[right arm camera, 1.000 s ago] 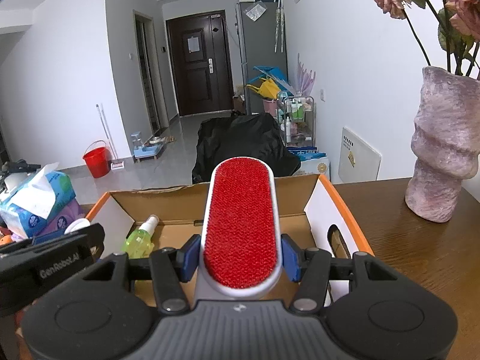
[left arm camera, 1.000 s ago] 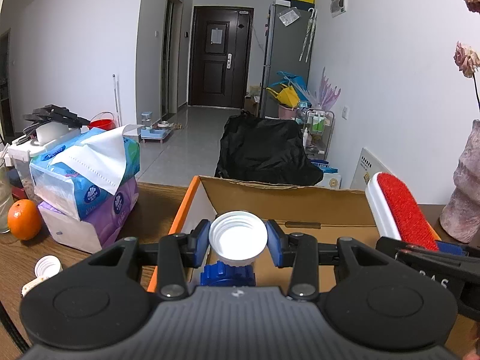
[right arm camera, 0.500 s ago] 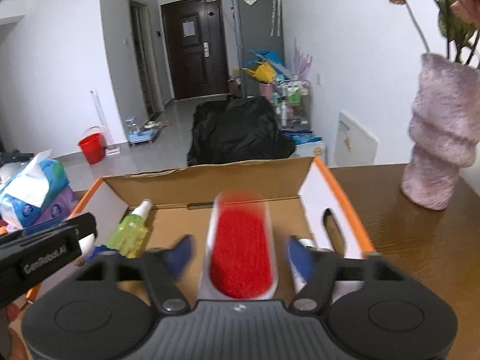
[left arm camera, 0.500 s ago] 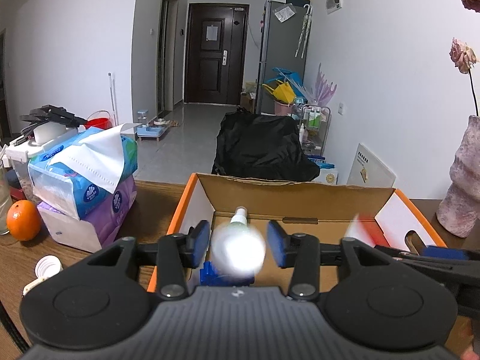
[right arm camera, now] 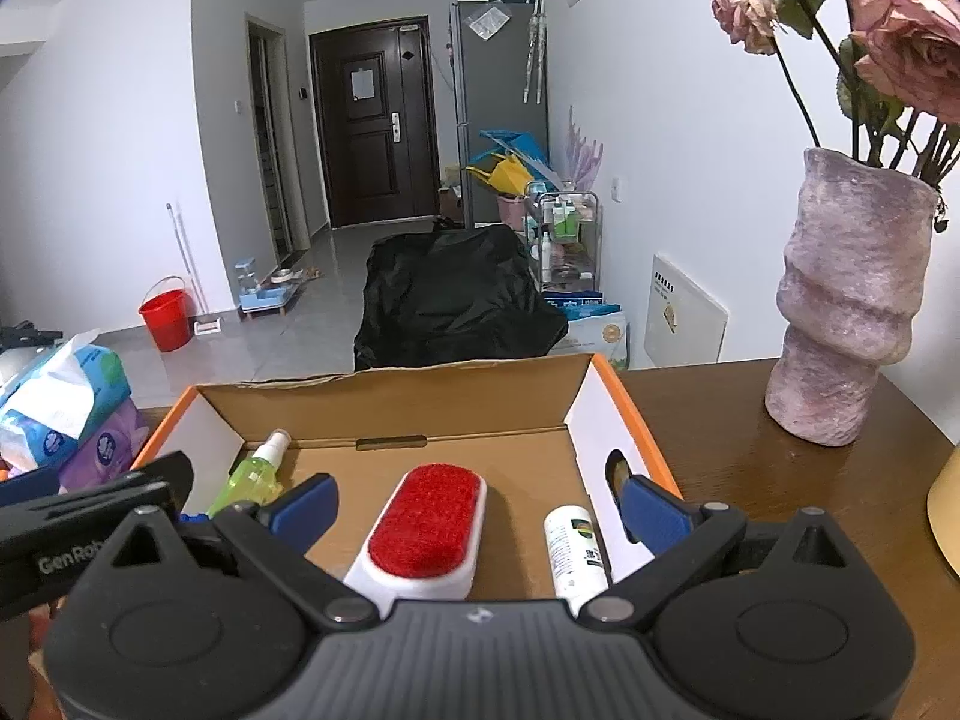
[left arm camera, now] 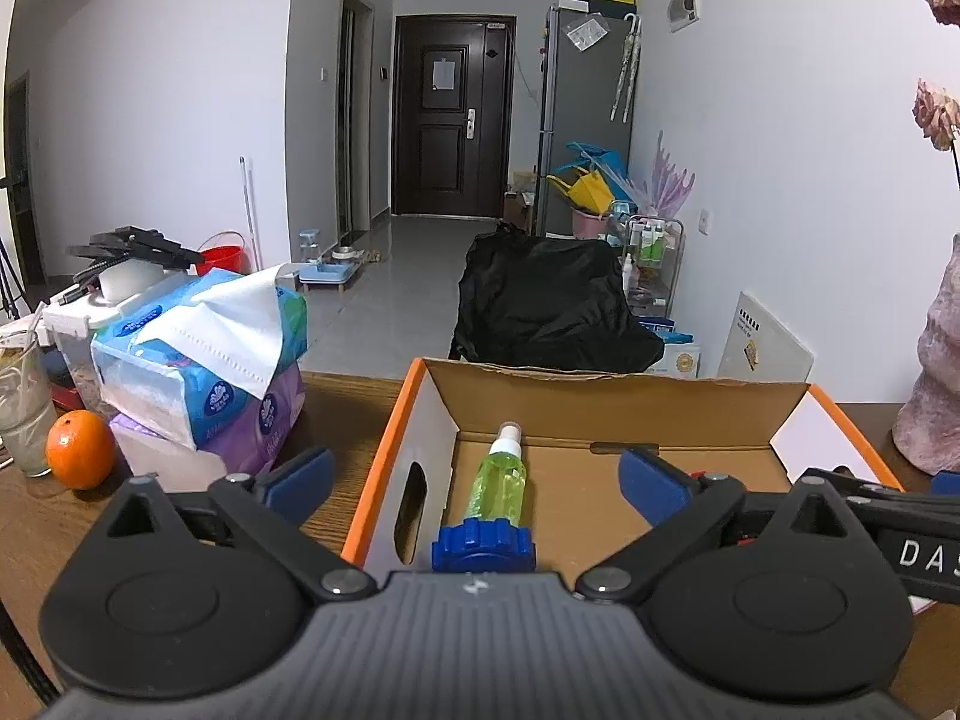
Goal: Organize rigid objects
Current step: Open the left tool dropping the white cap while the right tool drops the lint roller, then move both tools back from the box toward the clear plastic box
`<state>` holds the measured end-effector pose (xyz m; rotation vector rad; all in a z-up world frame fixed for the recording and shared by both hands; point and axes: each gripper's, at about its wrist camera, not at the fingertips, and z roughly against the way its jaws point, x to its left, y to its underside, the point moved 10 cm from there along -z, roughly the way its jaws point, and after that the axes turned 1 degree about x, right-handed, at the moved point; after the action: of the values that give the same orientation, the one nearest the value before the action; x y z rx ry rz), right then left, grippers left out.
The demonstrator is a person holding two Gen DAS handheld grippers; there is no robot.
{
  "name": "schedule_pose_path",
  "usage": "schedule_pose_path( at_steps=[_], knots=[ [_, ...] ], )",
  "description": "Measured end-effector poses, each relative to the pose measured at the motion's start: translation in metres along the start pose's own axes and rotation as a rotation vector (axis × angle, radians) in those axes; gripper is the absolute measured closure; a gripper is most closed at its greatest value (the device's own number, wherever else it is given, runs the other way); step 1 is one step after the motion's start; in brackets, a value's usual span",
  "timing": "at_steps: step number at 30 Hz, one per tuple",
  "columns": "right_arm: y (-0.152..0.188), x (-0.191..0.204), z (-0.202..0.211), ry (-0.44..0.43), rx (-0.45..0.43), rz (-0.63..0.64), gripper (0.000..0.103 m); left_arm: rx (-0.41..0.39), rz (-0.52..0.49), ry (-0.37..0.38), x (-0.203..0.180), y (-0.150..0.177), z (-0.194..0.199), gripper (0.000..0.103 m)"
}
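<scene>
An open cardboard box (left arm camera: 600, 414) with orange edges stands on the wooden table in front of both grippers. My left gripper (left arm camera: 474, 477) hangs over its left part, jaws opening wide with nothing pressed between the pads. Below it lie a green spray bottle (left arm camera: 501, 480) and a blue ribbed cap (left arm camera: 483, 546). My right gripper (right arm camera: 478, 504) is opening too; the red lint brush (right arm camera: 429, 528) lies loose on the box floor (right arm camera: 528, 462) between its blue pads, untouched. A white bottle (right arm camera: 576, 546) lies to the right of the brush.
Stacked tissue packs (left arm camera: 198, 372), an orange (left arm camera: 80, 449) and a glass (left arm camera: 21, 414) stand left of the box. A purple vase (right arm camera: 852, 324) with dried roses stands to the right, with a yellow object (right arm camera: 945, 510) at the frame's edge.
Both grippers went from shut to wide open. The white cap left the left jaws and is out of sight. The red brush dropped from the right jaws onto the box floor.
</scene>
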<state>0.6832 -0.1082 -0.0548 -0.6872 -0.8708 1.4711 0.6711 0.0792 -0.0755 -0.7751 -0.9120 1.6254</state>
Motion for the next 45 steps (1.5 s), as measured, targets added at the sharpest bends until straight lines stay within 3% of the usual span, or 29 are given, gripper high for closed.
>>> schedule_pose_path(
  at_steps=[4, 18, 29, 45],
  knots=[
    [0.001, -0.002, 0.009, -0.002, -0.016, 0.004, 0.001, -0.017, -0.008, -0.024, 0.005, -0.002, 0.009, 0.0],
    [0.014, -0.003, 0.065, -0.035, -0.112, 0.062, 0.0, -0.047, 0.03, -0.003, 0.021, 0.003, 0.058, 0.0],
    [0.04, -0.018, 0.115, -0.03, -0.156, 0.11, 0.0, -0.06, 0.003, 0.008, 0.024, 0.025, 0.106, 0.0],
    [0.091, -0.038, 0.163, -0.066, -0.152, 0.157, 0.0, -0.046, -0.006, -0.006, 0.046, 0.065, 0.159, 0.0]
  ],
)
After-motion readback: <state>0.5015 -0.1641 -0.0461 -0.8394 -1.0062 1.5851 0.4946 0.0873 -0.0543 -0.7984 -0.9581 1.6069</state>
